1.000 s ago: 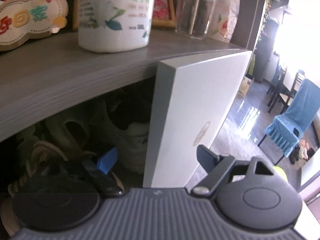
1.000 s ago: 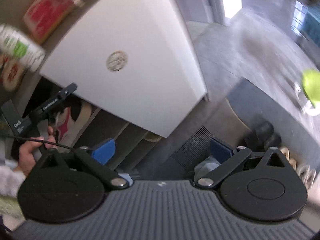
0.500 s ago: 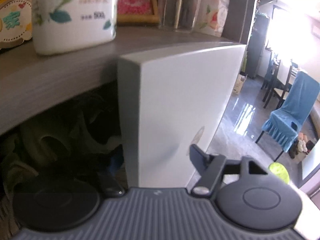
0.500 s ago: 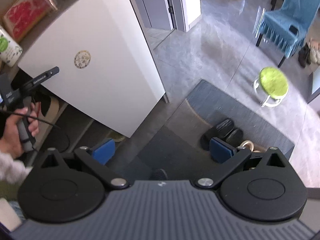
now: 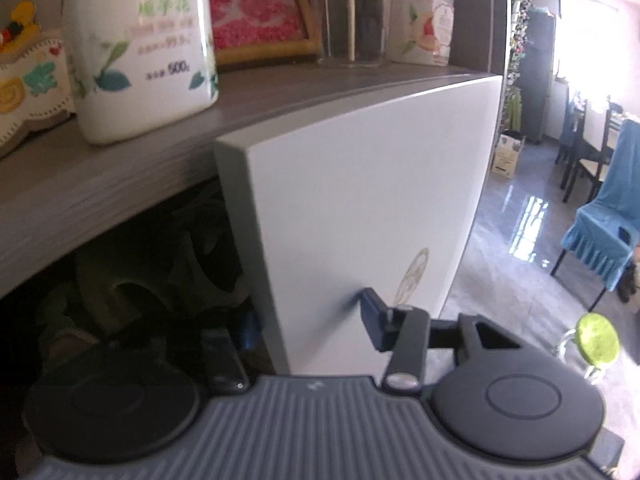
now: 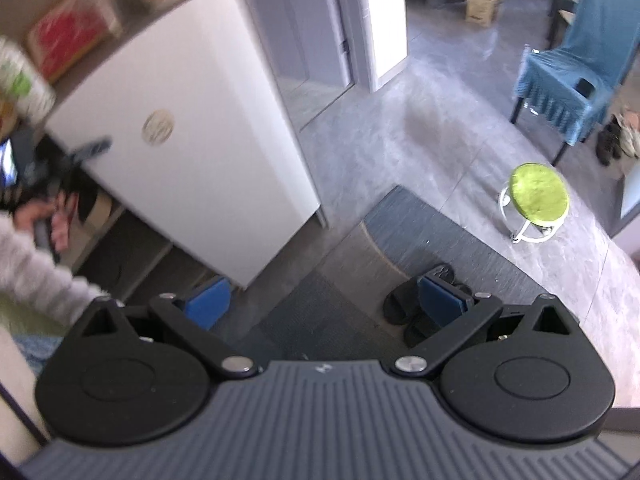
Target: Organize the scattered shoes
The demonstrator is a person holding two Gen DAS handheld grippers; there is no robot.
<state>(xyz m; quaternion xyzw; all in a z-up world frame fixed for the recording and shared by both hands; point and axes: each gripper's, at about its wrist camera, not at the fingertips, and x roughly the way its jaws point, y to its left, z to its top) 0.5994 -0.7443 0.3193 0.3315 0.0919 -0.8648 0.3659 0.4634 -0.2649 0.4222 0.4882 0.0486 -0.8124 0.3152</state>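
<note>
Slippers [image 6: 420,312], a black pair, lay on the dark floor mat [image 6: 460,240] near the right gripper [image 6: 324,300], whose jaws stood wide apart with nothing between them. I had the left gripper [image 5: 308,320] straddling the edge of the white cabinet door [image 5: 360,208]; its jaws had just been closing, the door edge between them, and I could not tell whether the pads pressed it. More shoes [image 5: 132,280] sat dim inside the cabinet to the left. A white bottle [image 5: 140,48] stood on the cabinet top. A green stool [image 6: 538,196] stood far right on the floor.
</note>
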